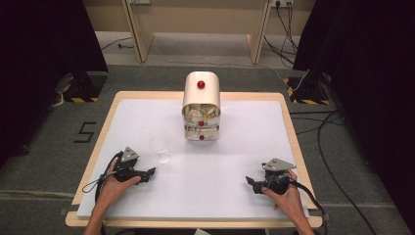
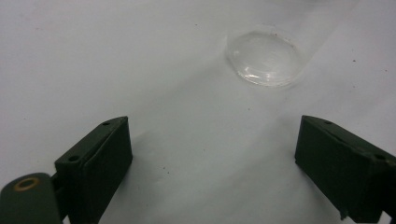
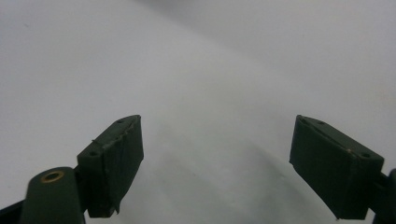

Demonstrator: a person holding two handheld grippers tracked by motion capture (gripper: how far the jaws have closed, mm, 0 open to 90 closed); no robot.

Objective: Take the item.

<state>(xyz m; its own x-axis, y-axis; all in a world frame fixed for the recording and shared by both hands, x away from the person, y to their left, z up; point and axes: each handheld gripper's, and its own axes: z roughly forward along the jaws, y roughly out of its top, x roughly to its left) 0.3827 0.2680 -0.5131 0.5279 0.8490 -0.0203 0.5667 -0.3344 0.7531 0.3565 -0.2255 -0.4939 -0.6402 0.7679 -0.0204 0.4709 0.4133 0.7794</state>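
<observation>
1. Clear plastic cup [image 1: 161, 148] standing upright on white table [image 1: 230, 196], near left gripper [image 1: 150, 171], untouched.
2. L jaws gaping wide, cup base [image 2: 266, 58] ahead, not between them.
3. Right gripper [image 1: 250, 182] sitting wide open, empty, well apart.
4. Judging: nothing done yet; approach + grab remaining.

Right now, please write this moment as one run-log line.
left hand-held gripper: open, near clear cup | right hand-held gripper: open, holds nothing | dispenser: upright at back of table
</observation>
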